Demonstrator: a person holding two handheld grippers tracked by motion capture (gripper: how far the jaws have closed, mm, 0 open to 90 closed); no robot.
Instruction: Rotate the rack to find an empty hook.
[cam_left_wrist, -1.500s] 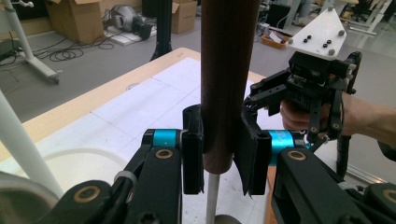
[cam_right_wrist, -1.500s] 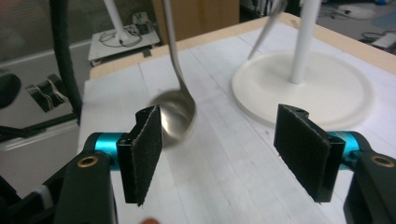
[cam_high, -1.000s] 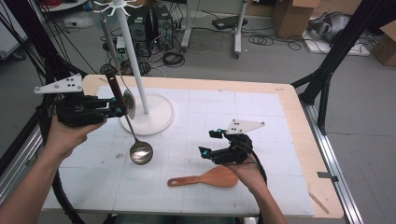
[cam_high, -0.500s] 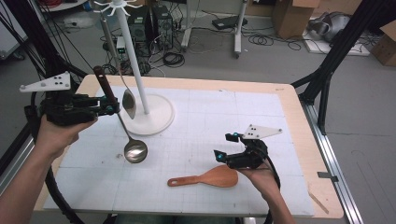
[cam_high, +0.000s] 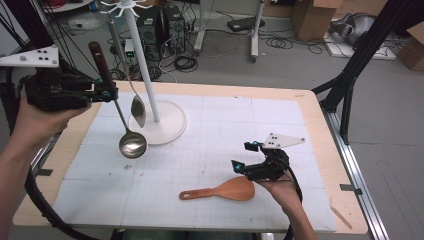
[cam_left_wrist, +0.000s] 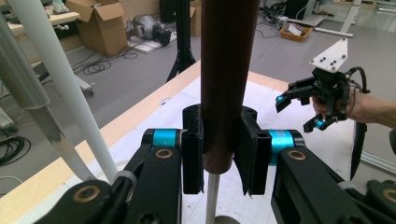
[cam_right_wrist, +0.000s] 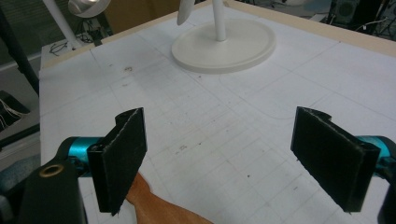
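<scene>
Above mat's left | left hand-held gripper (cam_high: 102, 92) pinching ladle (cam_high: 120, 117), handle up, bowl down | right hand-held gripper (cam_high: 242, 156) spread

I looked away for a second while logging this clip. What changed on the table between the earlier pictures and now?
The left gripper, shut on the ladle by its brown handle, has lifted it clear of the mat and drawn it left, away from the white stand. The right gripper moved right and stays open above the wooden spatula. The spatula, the stand and the spoon hanging on it stayed put.
</scene>
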